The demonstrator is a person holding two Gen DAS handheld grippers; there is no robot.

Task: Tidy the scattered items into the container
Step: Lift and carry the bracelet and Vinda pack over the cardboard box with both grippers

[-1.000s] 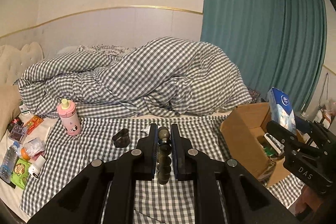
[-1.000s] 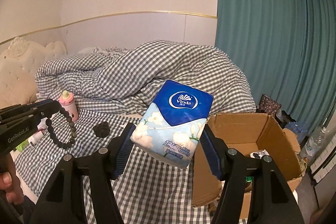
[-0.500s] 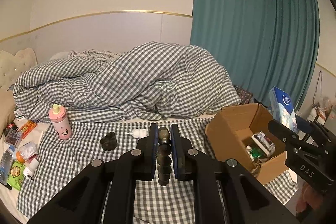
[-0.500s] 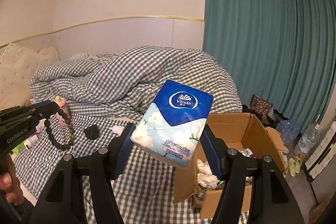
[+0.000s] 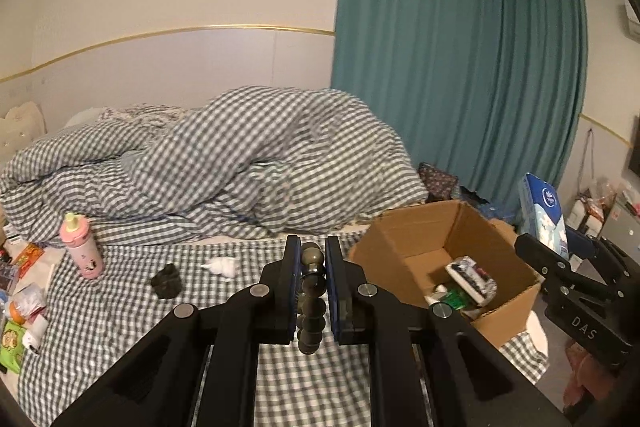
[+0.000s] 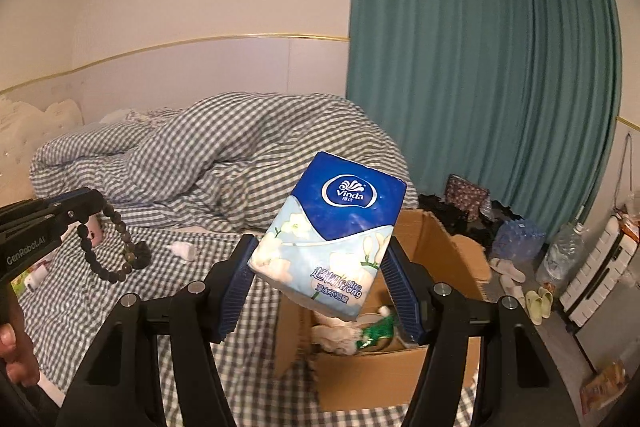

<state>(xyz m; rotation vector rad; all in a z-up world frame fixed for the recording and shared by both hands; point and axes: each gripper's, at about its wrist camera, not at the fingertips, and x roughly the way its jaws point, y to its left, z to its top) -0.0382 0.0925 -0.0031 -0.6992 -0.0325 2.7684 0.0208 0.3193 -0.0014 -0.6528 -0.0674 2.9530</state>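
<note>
Two items in transit toward cardboard box [image 6: 400, 367]
Right gripper [image 6: 324, 283] clamps tissue pack [image 6: 328, 235], now nearer above box; left gripper [image 5: 312, 259] pinches bead bracelet [image 5: 310, 299], box now closer: drop-off imminent

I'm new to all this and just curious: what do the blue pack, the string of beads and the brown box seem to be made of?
Blue tissue pack: soft glossy plastic film, judging by its sheen and printed flowers.
Bead bracelet: dark, dull round beads, perhaps wood or stone; the look leaves it open.
Cardboard box: plain matte brown cardboard, with raw cut flap edges.
</note>
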